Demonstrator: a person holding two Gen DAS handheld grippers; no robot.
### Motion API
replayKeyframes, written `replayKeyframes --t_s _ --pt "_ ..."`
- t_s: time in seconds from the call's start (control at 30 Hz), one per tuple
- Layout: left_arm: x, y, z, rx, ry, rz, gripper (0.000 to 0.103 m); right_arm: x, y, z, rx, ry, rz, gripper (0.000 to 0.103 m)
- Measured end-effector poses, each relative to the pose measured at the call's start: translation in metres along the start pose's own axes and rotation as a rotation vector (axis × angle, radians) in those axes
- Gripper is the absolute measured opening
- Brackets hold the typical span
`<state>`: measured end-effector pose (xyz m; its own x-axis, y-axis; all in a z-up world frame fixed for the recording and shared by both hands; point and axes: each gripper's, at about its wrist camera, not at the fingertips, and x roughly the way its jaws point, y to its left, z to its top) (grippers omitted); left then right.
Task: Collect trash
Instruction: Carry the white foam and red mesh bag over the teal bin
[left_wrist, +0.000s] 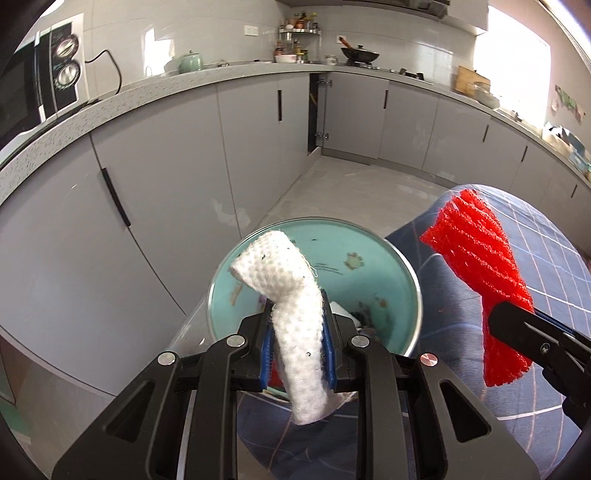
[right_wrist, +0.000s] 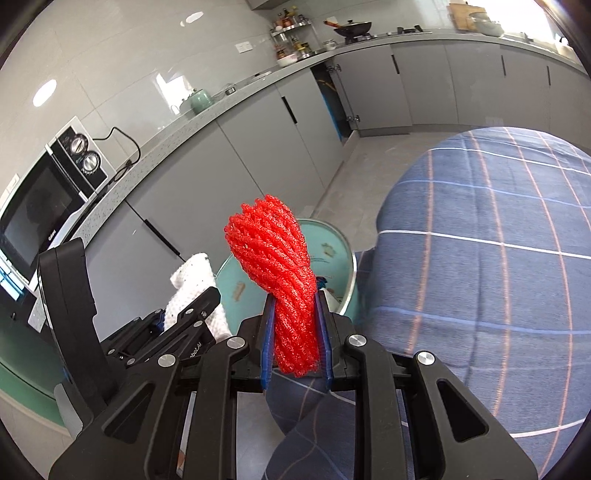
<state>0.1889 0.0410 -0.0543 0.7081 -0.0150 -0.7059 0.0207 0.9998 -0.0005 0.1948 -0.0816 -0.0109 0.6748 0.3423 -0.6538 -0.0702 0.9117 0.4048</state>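
We have the left gripper (left_wrist: 297, 325) clamped on a white cloth (left_wrist: 291, 295), its blue pads (left_wrist: 266, 350) pressing both sides while the cloth's top end curls over to the left and the lower end hangs below the jaws. Our right gripper (right_wrist: 297, 328) is squeezed tight around a bundle of red netting (right_wrist: 280, 266), which sticks up above the jaws. Both pieces hang above the teal bin (left_wrist: 415, 295) (a few scraps lie at its bottom), the cloth right over the opening, the netting over its right side. A knee (right_wrist: 480, 258) in blue checked fabric sits just beside the bin. Grey cabinets (left_wrist: 147, 184) line the far side.
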Motion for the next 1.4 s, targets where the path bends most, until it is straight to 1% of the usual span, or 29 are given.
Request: replayKeyframes --t_s 0.27,0.73,0.93,1.07,1.2,1.3,1.4 --pt "0.007 0.019 -0.005 -0.032 0.01 0.015 0.022 0.015 0.017 -0.002 -0.019 0.013 0.008 0.021" --pt "0.015 0.04 -0.011 -0.052 0.023 -0.001 0.022 0.032 0.02 -0.008 -0.019 0.037 -0.01 0.021" --pt "0.011 0.056 -0.014 -0.067 0.013 -0.007 0.022 0.03 0.017 -0.017 -0.026 0.041 -0.043 0.021" --pt "0.011 0.059 -0.017 -0.067 0.017 -0.007 0.022 0.032 0.015 -0.026 -0.019 0.059 -0.049 0.021" --pt "0.012 0.061 -0.02 -0.065 0.024 -0.011 0.022 0.037 0.021 -0.033 -0.014 0.092 -0.025 0.021" --pt "0.009 0.065 -0.022 -0.064 0.018 -0.021 0.022 0.038 0.029 -0.033 -0.031 0.09 -0.015 0.021" --pt "0.005 0.069 -0.021 -0.062 -0.005 -0.041 0.022 0.039 0.036 -0.03 -0.049 0.079 -0.013 0.021"
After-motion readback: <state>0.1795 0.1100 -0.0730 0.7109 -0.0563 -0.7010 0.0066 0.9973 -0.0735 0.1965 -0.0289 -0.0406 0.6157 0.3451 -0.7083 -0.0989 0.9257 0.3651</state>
